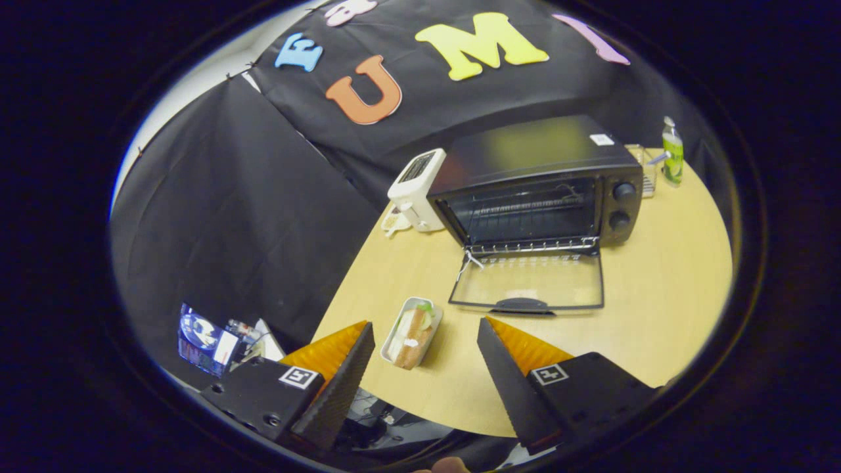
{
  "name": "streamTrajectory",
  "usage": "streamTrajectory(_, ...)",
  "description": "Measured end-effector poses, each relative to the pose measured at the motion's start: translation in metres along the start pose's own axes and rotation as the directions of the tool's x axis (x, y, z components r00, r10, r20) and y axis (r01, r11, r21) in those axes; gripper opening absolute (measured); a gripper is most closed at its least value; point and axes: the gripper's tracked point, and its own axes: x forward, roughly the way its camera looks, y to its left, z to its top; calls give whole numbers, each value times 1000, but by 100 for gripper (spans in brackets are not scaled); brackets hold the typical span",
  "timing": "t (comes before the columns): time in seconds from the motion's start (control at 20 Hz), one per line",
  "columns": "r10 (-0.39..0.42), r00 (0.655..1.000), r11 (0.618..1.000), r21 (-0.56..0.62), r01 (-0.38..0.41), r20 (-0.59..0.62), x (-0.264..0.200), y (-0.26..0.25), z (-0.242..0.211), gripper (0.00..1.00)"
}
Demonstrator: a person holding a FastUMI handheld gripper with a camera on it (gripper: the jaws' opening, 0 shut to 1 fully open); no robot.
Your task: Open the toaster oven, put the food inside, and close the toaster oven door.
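Observation:
A black toaster oven [545,177] stands on the round wooden table [657,309], well beyond my fingers. Its glass door [529,282] lies folded down flat on the table, handle toward me, and the wire rack inside is bare. A small white tray with a sandwich [412,332] rests on the table between my fingers, closer to the left one and just ahead of its tip. My gripper [426,325] is open, held above the table's near edge, with nothing pressed between the fingers.
A white pop-up toaster [415,190] stands against the oven's left side, with a small object [394,222] in front of it. Behind the oven's right side are a clear container [645,169] and a green bottle [672,152]. Black cloth walls the booth; clutter [210,338] lies below the table's left edge.

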Motion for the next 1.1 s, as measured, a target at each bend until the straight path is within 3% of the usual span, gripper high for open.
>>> streamTrajectory(0.25,124,981,981,166,-98,-150,49,7,-30,100)
streamTrajectory(0.55,195,943,946,304,-109,-268,97,3,-55,96)
streamTrajectory(0.75,210,922,948,300,-111,-324,121,2,-66,91)
streamTrajectory(1.0,234,897,939,326,-108,-375,135,7,-72,74)
streamTrajectory(1.1,231,895,944,310,-112,-382,136,7,-73,60)
